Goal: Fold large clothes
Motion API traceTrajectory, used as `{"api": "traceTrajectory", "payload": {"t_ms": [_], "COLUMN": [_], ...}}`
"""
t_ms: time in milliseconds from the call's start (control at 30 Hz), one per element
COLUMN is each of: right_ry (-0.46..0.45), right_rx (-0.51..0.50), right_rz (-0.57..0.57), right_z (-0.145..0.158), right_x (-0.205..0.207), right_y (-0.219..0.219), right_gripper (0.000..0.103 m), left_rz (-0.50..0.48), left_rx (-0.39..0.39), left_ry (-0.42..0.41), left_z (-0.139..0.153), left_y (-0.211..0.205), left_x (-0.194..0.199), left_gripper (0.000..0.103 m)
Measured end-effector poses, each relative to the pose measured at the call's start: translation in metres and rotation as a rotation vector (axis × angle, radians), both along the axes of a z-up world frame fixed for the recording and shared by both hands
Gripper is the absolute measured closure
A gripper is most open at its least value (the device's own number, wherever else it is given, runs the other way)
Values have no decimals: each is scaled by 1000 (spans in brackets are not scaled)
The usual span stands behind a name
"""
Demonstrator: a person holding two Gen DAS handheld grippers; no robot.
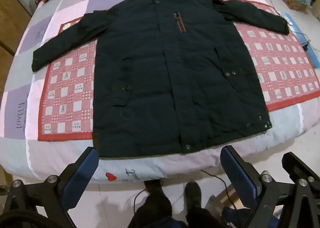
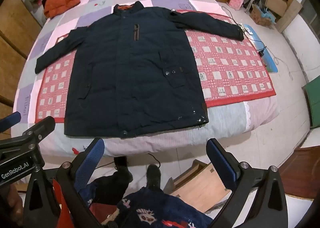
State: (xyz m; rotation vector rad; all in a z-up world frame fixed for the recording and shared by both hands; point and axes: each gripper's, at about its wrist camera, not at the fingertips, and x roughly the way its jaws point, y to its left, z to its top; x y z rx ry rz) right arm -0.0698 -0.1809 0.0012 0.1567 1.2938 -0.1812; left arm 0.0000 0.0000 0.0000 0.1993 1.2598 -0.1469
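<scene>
Item: dark coat point(image 1: 166, 71) — laid flat, front up, on the bed point(image 1: 140, 166) over a red checked blanket point(image 1: 68, 91), sleeves spread to both sides. Long axis runs collar-far to hem-near; the hem lies just ahead of both tools. Left gripper point(image 1: 160, 170) and right gripper point(image 2: 156, 158) — jaws wide apart, nothing held, hovering off the bed's near edge. Neither is clearly nearer.
</scene>
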Motion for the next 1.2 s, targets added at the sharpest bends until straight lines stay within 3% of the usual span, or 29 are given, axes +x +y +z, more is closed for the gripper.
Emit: {"api": "traceTrajectory", "payload": {"t_ms": [1200], "right_ry": [1], "right_rx": [-4], "right_rz": [-31], "right_z": [-4], "right_x": [5], "right_y": [6], "right_gripper": [0], "left_rz": [-25], "left_rx": [-17], "left_ry": [-14], "left_z": [0], "left_y": [-4], "left_x": [13], "left_gripper": [2]}}
